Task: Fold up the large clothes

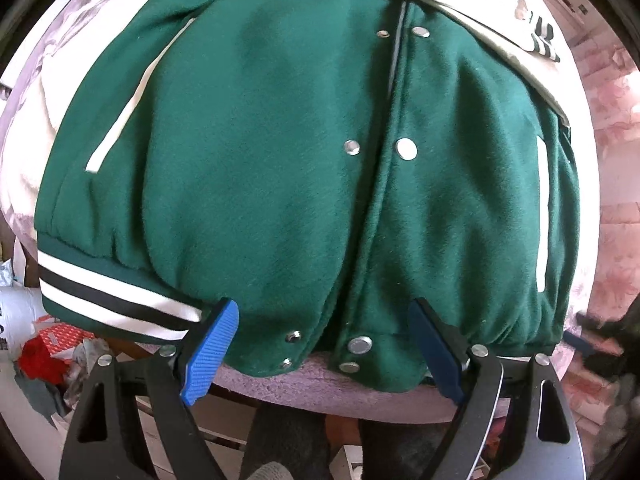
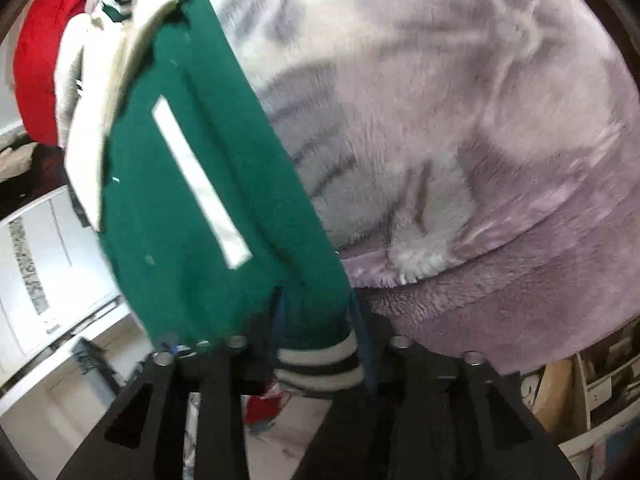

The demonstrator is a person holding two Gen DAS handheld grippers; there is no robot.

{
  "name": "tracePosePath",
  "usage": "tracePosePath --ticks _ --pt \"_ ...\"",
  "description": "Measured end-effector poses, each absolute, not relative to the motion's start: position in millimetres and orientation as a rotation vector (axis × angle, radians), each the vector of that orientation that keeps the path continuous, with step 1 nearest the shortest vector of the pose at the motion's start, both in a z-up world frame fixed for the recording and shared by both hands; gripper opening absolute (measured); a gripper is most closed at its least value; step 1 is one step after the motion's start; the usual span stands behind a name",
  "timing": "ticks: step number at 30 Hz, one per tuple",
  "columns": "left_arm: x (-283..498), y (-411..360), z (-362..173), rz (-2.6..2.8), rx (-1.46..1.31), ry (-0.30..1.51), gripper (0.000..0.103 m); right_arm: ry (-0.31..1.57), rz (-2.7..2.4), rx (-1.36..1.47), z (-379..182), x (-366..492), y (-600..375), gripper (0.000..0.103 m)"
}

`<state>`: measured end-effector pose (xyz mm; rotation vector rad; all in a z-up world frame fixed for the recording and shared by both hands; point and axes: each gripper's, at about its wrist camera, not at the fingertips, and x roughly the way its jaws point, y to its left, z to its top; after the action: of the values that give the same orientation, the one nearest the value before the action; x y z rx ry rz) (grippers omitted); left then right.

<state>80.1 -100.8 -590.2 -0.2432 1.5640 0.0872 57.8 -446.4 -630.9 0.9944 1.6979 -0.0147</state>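
Left wrist view: green jacket lies front-up on purple fleece blanket, left tongs apart over its hem, right tongs clamped on the striped hem (thick, floppy, heavyish; grip ribbing).

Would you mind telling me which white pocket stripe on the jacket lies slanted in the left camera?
The long pocket stripe on the picture's left; the other stripe runs nearly vertical at the right.
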Motion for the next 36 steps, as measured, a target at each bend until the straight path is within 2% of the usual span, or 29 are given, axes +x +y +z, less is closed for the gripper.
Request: tracePosePath --ticks 4,7,9,11,14,18,19,20,21,26,29,32,35,36 --pt "88.6 -108.1 -598.1 0.098 -0.193 1.585 0.086 1.594 -0.027 1.036 -605.8 107.2 -483.3 0.048" --pt "94.9 -116.5 -612.8 0.169 -0.137 1.608 0.086 1.504 -0.007 1.042 -604.4 176.8 -507.9 0.049" --pt "98.7 -121.3 -622.6 0.212 -0.107 1.624 0.089 1.435 0.017 1.022 -604.3 241.9 -521.6 0.053" --pt "101.9 -126.8 -626.9 0.248 -0.092 1.633 0.09 1.376 0.03 0.99 -612.4 299.8 -528.3 0.059" --pt "109.1 -131.8 -625.2 0.305 -0.118 1.654 0.092 1.341 0.074 1.04 -642.1 385.3 -526.6 0.059" --pt "111.1 -128.1 -626.3 0.362 -0.231 1.687 0.092 1.403 0.172 1.065 -682.9 471.0 -504.8 0.059" --pt "111.9 -127.3 -628.1 0.37 -0.259 1.695 0.092 1.454 0.18 1.064 -695.1 490.4 -493.8 0.058" --pt "113.4 -125.1 -629.5 0.375 -0.273 1.698 0.092 1.472 0.17 1.051 -701.0 499.2 -488.7 0.028" --pt "114.8 -125.0 -630.6 0.378 -0.282 1.7 0.092 1.463 0.168 1.04 -706.2 510.5 -482.6 0.01" --pt "123.8 -128.4 -630.1 0.4 -0.298 1.704 0.092 1.428 0.087 0.656 -681.2 526.2 -459.2 0.006" --pt "122.2 -125.7 -627.3 0.41 -0.333 1.696 0.092 1.474 0.011 0.781 -705.6 530.5 -479.0 0.006" --pt "117.1 -100.1 -611.2 0.408 -0.407 1.651 0.092 1.512 0.048 0.729 -692.9 538.8 -470.1 0.012" --pt "117.8 -84.4 -581.1 0.399 -0.471 1.566 0.092 1.562 0.058 0.712 -657.4 529.6 -466.3 0.017" --pt "117.9 -77.5 -569.7 0.403 -0.48 1.536 0.092 1.567 0.061 0.697 -644.8 522.1 -464.9 0.022"
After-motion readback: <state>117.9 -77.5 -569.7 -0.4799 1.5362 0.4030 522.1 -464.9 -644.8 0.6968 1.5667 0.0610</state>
